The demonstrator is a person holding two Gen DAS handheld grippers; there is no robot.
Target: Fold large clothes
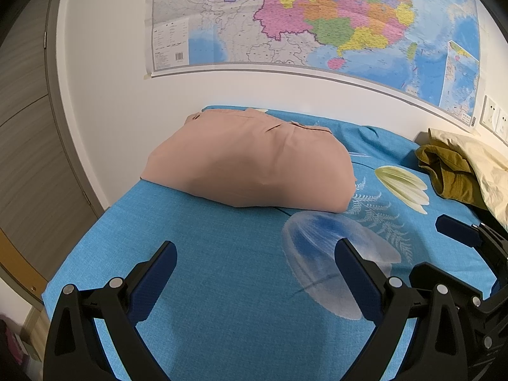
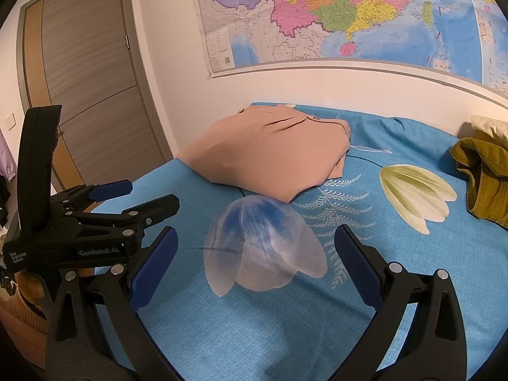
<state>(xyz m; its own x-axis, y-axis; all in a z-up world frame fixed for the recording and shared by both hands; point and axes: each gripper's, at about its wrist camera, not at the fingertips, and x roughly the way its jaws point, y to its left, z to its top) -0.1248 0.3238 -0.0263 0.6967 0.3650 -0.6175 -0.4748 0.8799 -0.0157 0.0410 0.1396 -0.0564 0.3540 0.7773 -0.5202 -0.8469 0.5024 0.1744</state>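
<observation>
A pink-beige garment (image 1: 250,165) lies folded into a compact bundle on the blue bed sheet (image 1: 206,254), near the wall; it also shows in the right wrist view (image 2: 270,155). My left gripper (image 1: 255,254) is open and empty, held above the sheet in front of the bundle. My right gripper (image 2: 255,241) is open and empty over a printed flower, to the right of the left one. The left gripper (image 2: 139,193) shows at the left of the right wrist view; the right gripper's fingers (image 1: 457,231) show at the right of the left wrist view.
An olive garment (image 1: 451,171) and a cream one (image 1: 482,162) lie crumpled at the bed's right (image 2: 482,177). A large map (image 1: 317,19) hangs on the white wall behind. A wooden door (image 2: 82,79) stands left of the bed. Wall sockets (image 1: 495,117) sit at the right.
</observation>
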